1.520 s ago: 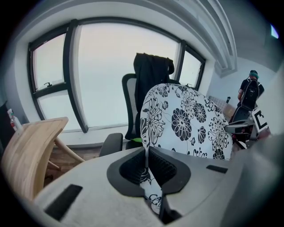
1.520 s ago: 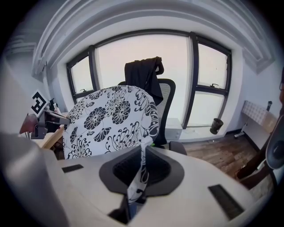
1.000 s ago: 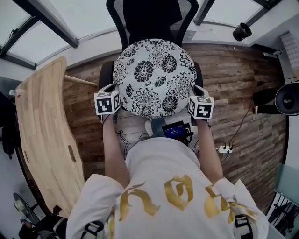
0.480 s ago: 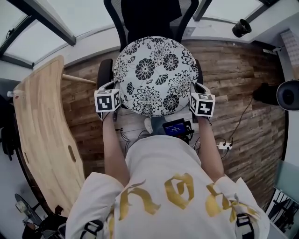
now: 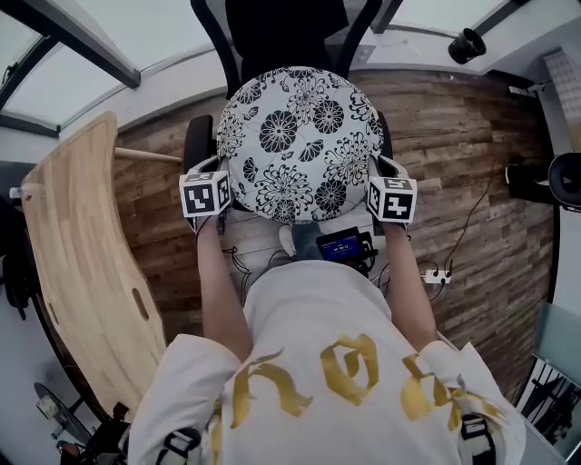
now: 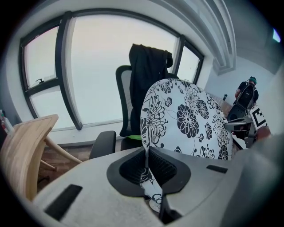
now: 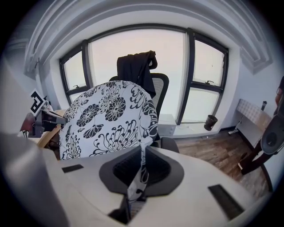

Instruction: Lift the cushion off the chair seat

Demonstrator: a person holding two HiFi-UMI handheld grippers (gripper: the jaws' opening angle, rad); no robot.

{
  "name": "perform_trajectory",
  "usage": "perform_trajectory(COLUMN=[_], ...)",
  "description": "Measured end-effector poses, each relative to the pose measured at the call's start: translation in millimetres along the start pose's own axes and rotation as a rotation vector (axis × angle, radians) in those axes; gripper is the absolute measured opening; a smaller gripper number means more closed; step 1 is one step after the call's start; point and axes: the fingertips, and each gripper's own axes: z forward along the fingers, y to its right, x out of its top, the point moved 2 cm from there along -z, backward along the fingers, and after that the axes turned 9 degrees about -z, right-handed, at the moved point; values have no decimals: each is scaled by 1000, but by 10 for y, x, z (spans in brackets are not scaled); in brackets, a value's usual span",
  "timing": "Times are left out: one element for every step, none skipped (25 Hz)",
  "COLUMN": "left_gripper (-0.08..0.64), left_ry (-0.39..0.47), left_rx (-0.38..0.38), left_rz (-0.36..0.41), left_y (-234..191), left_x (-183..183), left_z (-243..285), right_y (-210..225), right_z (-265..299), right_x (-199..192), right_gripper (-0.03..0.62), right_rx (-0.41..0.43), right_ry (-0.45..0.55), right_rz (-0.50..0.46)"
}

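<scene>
The floral cushion [image 5: 300, 145] hung in front of the chair [image 5: 277, 27] with its round face tipped up toward you. Judging by both gripper views, it looked clear of the seat rather than resting on it. You held it by the thin rim on two opposite sides, which likely shared the load and kept the soft disc from folding or swinging. Your left gripper [image 6: 146, 162] was clamped on the fabric at the cushion's left edge, the cloth pinched flat between its pads. Your right gripper [image 7: 141, 165] was clenched the same way on the right edge. The cushion therefore spanned the gap between the two, with the chair's armrest [image 5: 197, 141] just beside its left rim and the curved wooden board [image 5: 82, 245] well apart on your left.
</scene>
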Motion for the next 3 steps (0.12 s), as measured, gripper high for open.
perform_trajectory(left_gripper=[21,23,23], left_ry=[-3,-5,-6], left_rx=[-1,-2,-4], left_rz=[0,-1,-1], left_y=[-2,-2,-2], left_x=[-2,-1,0], left_z=[20,40,60], right_y=[6,14,22], right_z=[14,29,45], right_x=[1,1,1], right_gripper=[28,28,28], right_rx=[0,-1,-1], right_ry=[-1,-2,-3], right_rz=[-1,-1,-2])
